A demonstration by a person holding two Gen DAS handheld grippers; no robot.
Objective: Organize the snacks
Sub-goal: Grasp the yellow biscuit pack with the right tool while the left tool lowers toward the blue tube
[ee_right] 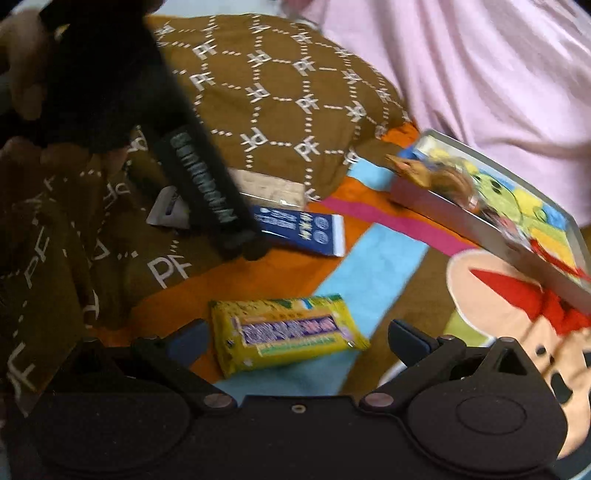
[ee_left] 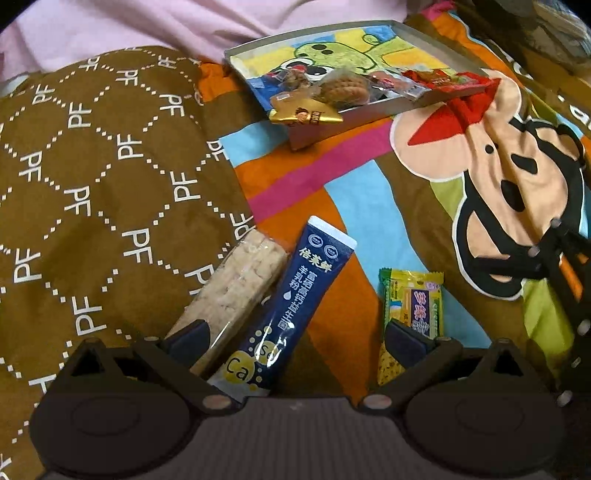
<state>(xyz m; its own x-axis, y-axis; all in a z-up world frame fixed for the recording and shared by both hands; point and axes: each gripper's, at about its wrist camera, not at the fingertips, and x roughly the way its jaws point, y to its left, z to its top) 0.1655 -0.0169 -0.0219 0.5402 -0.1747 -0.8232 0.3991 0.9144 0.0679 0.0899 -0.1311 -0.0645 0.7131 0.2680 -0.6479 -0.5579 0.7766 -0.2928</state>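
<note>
Now both grippers have their jaws wide apart. The right gripper [ee_right: 295, 341] sits right over the yellow snack [ee_right: 286, 334] on the bed cover [ee_right: 373, 266]. To do it well, I think it should go low, squeeze the middle, then lift it to the tray [ee_right: 436, 206].

This is a home, most likely a bedroom: everything lies on a bed. The surface is a soft, rumpled cartoon bedspread [ee_left: 369, 192] with a big monkey face and bright stripes. A brown pillow [ee_left: 110, 177] patterned with "PF" letters bulges beside it, and pink fabric [ee_left: 147, 29], perhaps a sheet or curtain, drapes behind. Wrapped snacks lie loose on the bedding, and a shallow cartoon-printed box lid [ee_left: 332, 48] holds more.
</note>
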